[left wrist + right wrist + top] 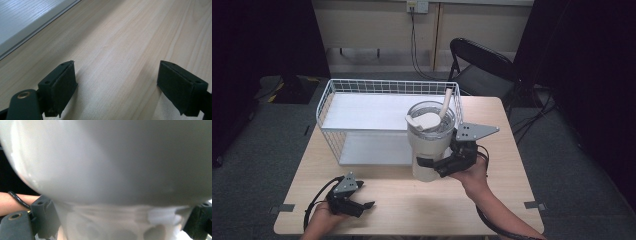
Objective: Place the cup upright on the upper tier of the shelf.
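Cream-white tumbler [430,145], beige straw [445,102], white wire basket [328,97], pale woodgrain table [412,205], black jaws

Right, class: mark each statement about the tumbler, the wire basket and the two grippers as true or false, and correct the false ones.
1. The right gripper grips the tumbler. True.
2. The tumbler lies on its side. False: it is upright.
3. The left gripper holds a cup. False: its fingers are open over the bare table.
4. A straw sticks out of the tumbler's lid. True.
5. The wire basket sits on the floor. False: it is on the table.
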A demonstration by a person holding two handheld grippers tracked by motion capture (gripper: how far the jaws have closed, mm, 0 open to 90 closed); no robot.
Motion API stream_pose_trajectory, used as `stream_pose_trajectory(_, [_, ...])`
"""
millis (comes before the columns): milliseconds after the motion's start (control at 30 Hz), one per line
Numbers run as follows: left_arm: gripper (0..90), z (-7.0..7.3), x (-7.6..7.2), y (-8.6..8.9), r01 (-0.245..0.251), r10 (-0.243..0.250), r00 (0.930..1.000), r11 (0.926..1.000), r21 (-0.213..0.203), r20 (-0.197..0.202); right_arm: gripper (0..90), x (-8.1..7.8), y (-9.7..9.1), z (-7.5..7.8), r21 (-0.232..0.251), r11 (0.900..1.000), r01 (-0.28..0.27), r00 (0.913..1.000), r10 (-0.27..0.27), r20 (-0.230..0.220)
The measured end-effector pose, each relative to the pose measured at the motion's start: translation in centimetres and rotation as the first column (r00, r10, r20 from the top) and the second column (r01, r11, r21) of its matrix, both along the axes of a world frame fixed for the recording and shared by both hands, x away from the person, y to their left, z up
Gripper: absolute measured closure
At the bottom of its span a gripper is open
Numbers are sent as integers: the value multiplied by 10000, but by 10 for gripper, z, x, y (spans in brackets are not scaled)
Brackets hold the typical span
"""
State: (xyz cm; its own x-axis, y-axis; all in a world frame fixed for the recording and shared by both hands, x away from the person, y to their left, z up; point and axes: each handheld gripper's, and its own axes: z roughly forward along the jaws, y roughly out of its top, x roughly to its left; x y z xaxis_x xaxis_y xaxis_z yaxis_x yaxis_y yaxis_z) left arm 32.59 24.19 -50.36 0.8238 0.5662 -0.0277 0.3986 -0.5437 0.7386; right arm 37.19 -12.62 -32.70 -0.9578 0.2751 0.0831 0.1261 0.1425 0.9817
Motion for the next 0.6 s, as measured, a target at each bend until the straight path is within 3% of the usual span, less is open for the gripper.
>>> stream_pose_trajectory(267, [144, 0, -1, -1, -3, 3, 10000, 9999, 125, 78, 95, 5, 1, 13, 63, 10000, 38, 9999, -37, -169])
stream_pose_trajectory(600, [139, 0, -1, -1, 28, -29, 10000, 9999, 120, 81, 95, 12, 5, 35, 55, 9998, 185, 9998, -185, -14])
